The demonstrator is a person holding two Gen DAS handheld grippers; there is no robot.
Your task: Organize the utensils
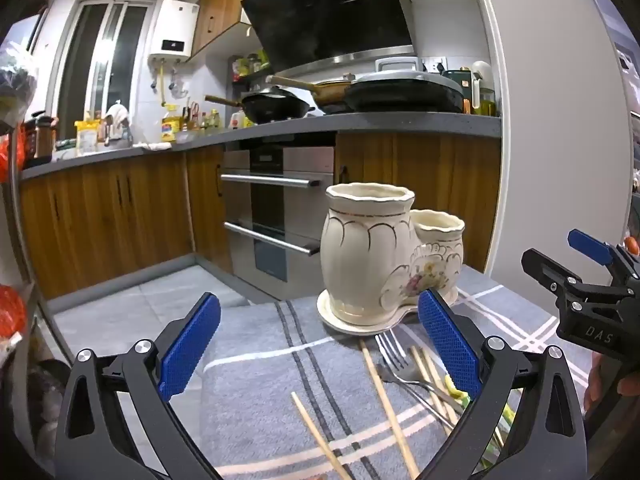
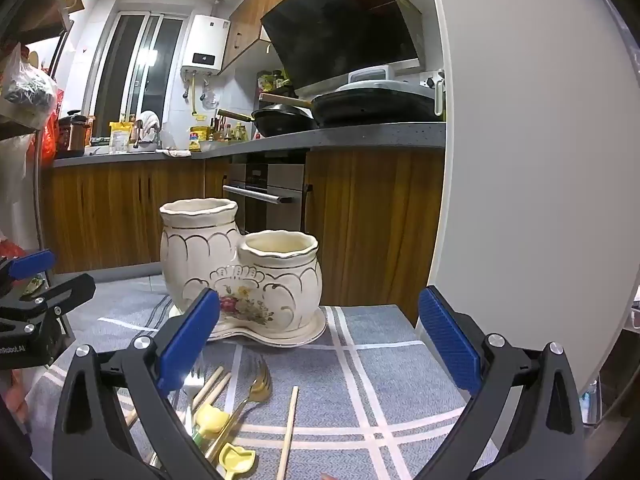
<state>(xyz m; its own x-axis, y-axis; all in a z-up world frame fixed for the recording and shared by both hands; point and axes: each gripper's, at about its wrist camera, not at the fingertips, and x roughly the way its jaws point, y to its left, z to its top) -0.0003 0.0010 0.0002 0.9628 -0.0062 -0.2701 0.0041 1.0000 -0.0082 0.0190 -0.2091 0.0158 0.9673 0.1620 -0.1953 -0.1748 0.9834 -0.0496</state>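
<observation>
A cream ceramic double-pot utensil holder [image 1: 372,256] [image 2: 240,272] with a flower pattern stands on its saucer on a grey striped cloth [image 1: 256,360] [image 2: 384,368]; both pots look empty at the rim. In front of it lie wooden chopsticks [image 1: 386,400] [image 2: 289,428], a steel fork [image 1: 394,354], a spoon [image 2: 258,380] and small yellow-headed utensils [image 2: 236,458]. My left gripper [image 1: 320,340] hovers open above the loose utensils, nothing between its pads. My right gripper [image 2: 320,340] is open too, just right of the pile, and appears at the edge of the left view [image 1: 592,280].
Behind the cloth-covered table is a kitchen: wooden cabinets, a steel oven [image 1: 280,208], a grey counter [image 1: 360,124] with black pans. A white wall panel [image 2: 540,160] rises close on the right. Shelves with bags stand at the left [image 2: 28,88].
</observation>
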